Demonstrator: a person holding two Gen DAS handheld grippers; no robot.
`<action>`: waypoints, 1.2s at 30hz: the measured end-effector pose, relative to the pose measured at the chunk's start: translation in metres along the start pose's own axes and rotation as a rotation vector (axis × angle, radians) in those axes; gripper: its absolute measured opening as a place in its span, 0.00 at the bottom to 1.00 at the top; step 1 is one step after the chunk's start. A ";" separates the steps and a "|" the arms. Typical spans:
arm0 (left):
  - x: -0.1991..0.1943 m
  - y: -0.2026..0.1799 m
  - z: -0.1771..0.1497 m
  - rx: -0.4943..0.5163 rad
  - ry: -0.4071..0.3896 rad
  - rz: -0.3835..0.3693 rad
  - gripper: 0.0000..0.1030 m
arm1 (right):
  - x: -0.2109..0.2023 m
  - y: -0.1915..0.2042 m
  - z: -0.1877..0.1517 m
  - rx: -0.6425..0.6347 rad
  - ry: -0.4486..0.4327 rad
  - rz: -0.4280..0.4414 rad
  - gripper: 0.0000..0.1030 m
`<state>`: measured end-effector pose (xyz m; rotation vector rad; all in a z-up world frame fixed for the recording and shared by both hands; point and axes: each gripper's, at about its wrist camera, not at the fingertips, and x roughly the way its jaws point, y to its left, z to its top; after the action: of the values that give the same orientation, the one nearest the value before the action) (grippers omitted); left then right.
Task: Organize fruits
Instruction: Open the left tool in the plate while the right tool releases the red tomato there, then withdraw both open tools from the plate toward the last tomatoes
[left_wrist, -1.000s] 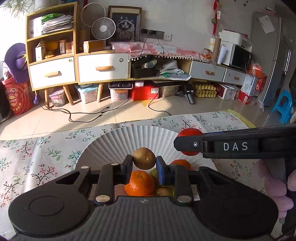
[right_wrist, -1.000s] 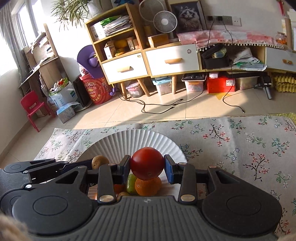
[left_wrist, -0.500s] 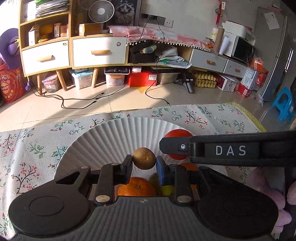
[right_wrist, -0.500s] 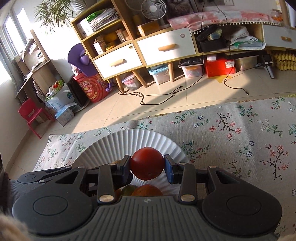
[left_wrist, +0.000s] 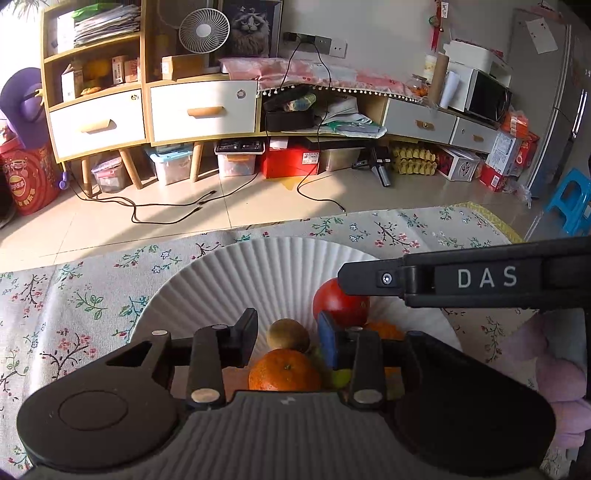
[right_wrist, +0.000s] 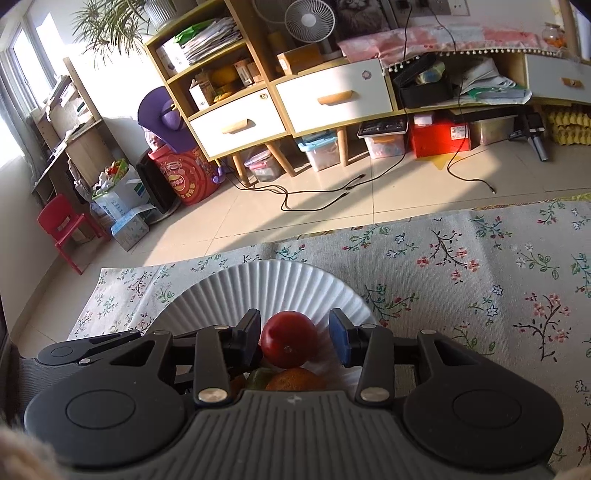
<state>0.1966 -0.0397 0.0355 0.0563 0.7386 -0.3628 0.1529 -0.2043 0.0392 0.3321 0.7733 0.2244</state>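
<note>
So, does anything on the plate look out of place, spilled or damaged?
Nothing stands out. The kiwi, tomato and orange sit bunched at the near edge of the white plate. None looks broken, and no fruit lies on the floral cloth.

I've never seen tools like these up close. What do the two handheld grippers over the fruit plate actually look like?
Both are matte black plastic. The left gripper has a ribbed grey body, round black side discs, silver rivets and two short fingers, one with a blue pad. The right gripper looks the same, and its side bears white letters "DAS". No cables show.
</note>
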 end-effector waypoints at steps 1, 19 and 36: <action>-0.002 0.000 0.000 0.000 -0.002 0.003 0.33 | -0.002 0.000 0.000 0.001 -0.004 -0.003 0.39; -0.067 -0.011 -0.027 0.000 -0.009 0.056 0.61 | -0.057 -0.002 -0.024 -0.011 -0.019 -0.019 0.57; -0.100 -0.023 -0.063 0.017 -0.003 0.103 0.90 | -0.081 0.002 -0.058 -0.027 0.003 -0.019 0.81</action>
<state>0.0797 -0.0200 0.0578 0.1095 0.7263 -0.2705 0.0549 -0.2165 0.0534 0.2985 0.7757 0.2177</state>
